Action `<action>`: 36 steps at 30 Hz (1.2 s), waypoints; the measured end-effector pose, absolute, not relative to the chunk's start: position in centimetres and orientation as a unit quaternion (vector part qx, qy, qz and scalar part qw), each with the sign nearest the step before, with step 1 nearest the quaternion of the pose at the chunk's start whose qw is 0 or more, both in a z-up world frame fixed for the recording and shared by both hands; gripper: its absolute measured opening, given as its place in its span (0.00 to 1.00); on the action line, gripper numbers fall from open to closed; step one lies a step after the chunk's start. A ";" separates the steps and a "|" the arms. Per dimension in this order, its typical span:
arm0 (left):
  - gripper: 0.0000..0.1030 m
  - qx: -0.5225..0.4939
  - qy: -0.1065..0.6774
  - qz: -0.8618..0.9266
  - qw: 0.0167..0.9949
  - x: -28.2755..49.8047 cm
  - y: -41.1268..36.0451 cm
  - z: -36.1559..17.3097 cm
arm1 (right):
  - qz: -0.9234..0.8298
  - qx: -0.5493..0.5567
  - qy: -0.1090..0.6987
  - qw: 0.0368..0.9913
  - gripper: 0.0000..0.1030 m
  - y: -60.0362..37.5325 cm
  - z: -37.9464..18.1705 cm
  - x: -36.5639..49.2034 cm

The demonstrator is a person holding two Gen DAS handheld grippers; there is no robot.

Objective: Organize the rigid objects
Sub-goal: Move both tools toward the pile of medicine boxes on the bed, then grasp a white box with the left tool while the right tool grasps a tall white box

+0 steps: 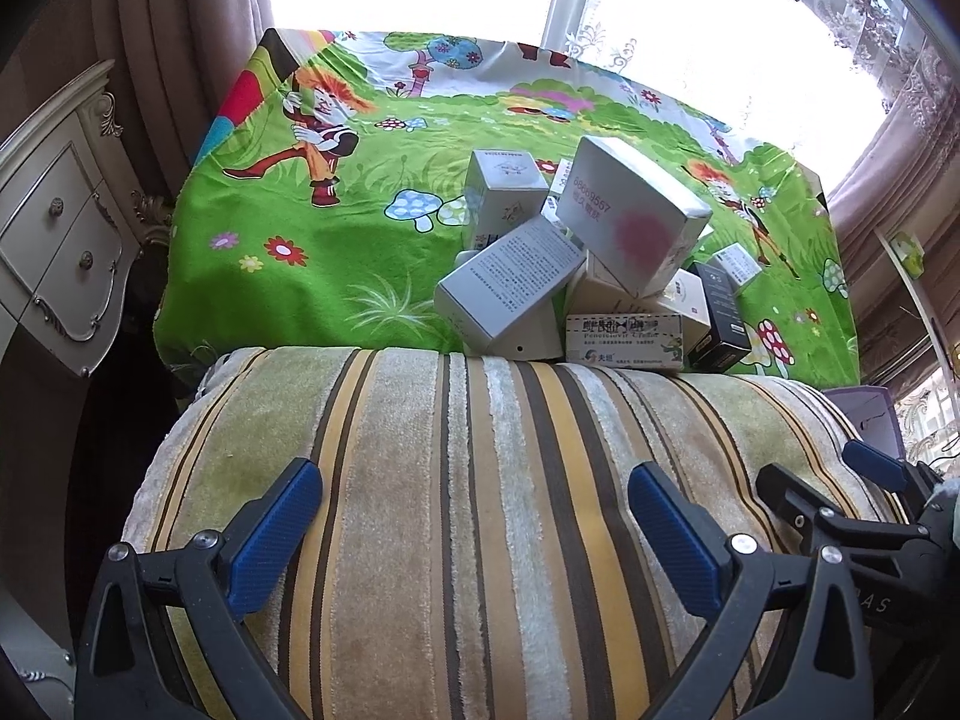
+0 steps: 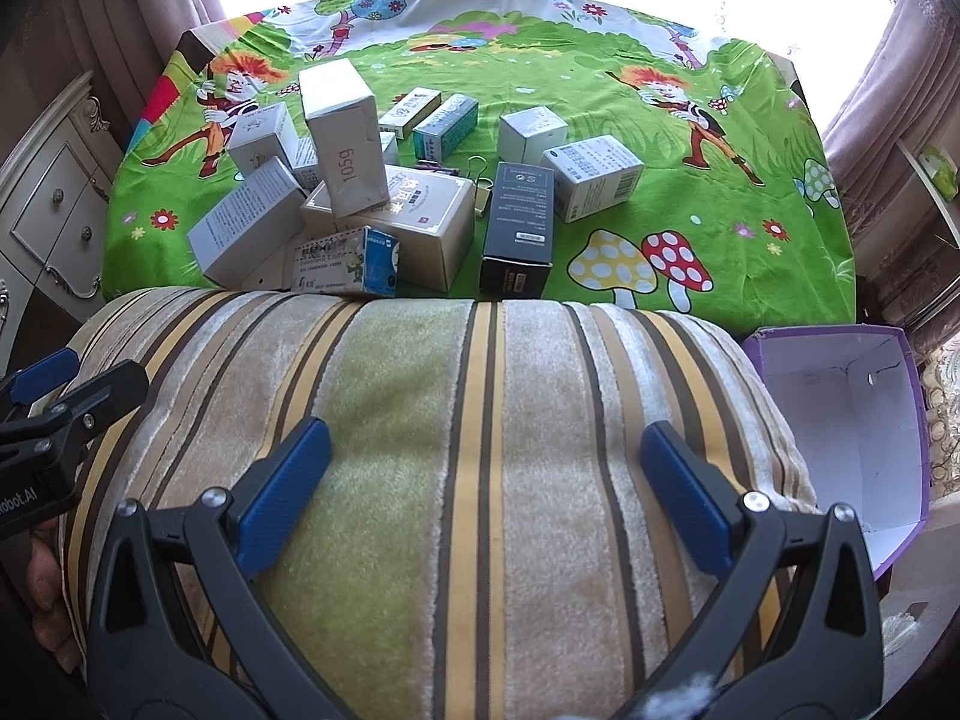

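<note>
Many small cardboard cartons lie jumbled on the green cartoon-print cloth (image 2: 600,120) covering the table, beyond a striped plush cushion (image 2: 480,450) that fills the foreground. Both tools hang above that cushion: the left gripper (image 1: 474,531) and the right gripper (image 2: 486,495) each have their blue pads spread wide, with nothing between them.

The chief hazard seems to be the heap on the left. A tall white box marked 105g (image 2: 345,138) leans on top of a beige carton with red lettering (image 2: 408,222), and a grey box with fine print (image 2: 252,222) is propped at a tilt beside them. Pulling any lower carton first would likely topple the tall one, scattering neighbours or sending one off the table edge.

A slim black box (image 2: 519,222) lies apart and looks the safer first pick.

An open purple-walled paper container (image 2: 840,438) sits low at the right, just beside the cushion; if it is the destination, its thin walls may tip should a carton strike the rim. Light cartons may also crush under a hard squeeze.
</note>
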State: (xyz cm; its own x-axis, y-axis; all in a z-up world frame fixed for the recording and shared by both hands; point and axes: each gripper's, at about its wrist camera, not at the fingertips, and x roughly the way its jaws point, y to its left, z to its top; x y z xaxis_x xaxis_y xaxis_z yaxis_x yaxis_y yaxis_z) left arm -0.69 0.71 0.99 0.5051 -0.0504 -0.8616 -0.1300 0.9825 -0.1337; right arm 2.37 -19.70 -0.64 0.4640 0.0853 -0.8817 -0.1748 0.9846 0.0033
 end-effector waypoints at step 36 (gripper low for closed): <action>0.72 0.048 0.547 -0.061 0.834 10.9 0.0 -1.2 | 0.083 -0.052 0.537 0.838 1.00 -19.3 -1.0 3.9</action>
